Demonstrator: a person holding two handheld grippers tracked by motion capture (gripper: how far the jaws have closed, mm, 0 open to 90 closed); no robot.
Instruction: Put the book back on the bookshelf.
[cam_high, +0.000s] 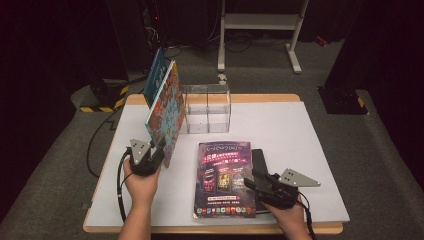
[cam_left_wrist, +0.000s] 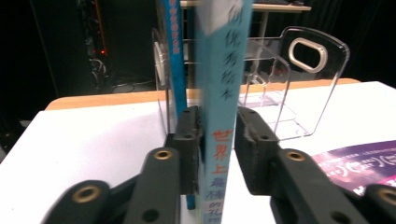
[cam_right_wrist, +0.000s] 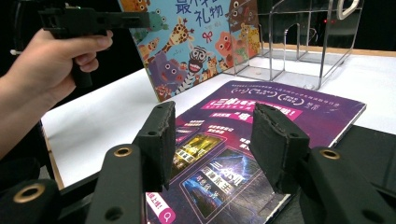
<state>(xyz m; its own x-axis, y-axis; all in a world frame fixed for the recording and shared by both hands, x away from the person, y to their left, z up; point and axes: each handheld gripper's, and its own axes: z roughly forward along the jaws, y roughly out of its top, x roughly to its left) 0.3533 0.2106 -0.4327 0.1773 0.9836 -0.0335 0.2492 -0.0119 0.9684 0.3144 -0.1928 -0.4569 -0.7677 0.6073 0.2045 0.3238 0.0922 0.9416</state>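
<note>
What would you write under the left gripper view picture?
Left gripper holds a picture book upright by its spine, before a clear rack.

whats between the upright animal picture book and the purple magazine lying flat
Bare white table, per the high view; the animal picture book stands left of the purple magazine.

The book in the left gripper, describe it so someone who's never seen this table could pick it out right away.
On the white table, look left of the clear acrylic rack. The picture book stands on edge, clamped by the left gripper. Cartoon animals on its cover set it apart from the purple magazine lying flat and the blue book behind it.
</note>
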